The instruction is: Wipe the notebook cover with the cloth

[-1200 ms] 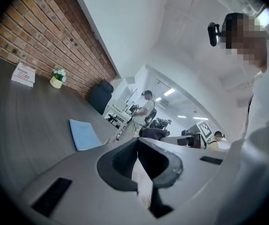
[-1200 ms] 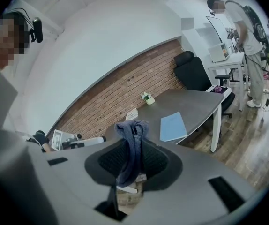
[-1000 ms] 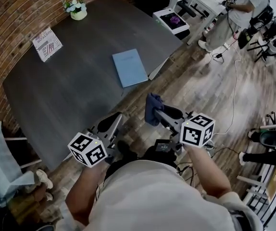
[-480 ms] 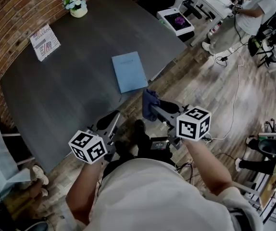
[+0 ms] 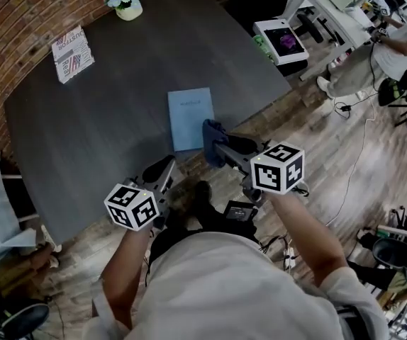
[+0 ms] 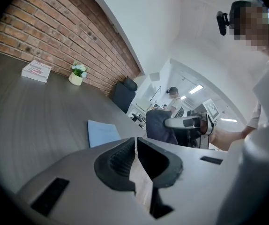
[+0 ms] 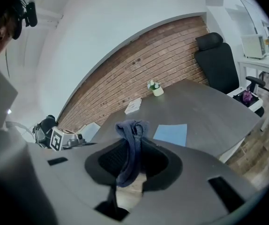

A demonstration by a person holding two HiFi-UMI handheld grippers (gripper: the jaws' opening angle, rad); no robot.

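Note:
A light blue notebook lies flat near the front edge of the dark grey table; it also shows as a blue notebook ahead of the right jaws and as a pale notebook left of the left jaws. My right gripper is shut on a dark blue cloth, and it hangs at the notebook's near right corner. The cloth drapes out between the jaws. My left gripper is shut and holds nothing, low at the table's front edge.
A folded newspaper and a small flower pot sit at the table's far side by the brick wall. A white side table stands to the right. A person stands at desks at far right. Cables lie on the wood floor.
The right gripper with the cloth has moved forward to the notebook's near right corner. The head view has shifted toward the table. The left gripper stays low and shut.

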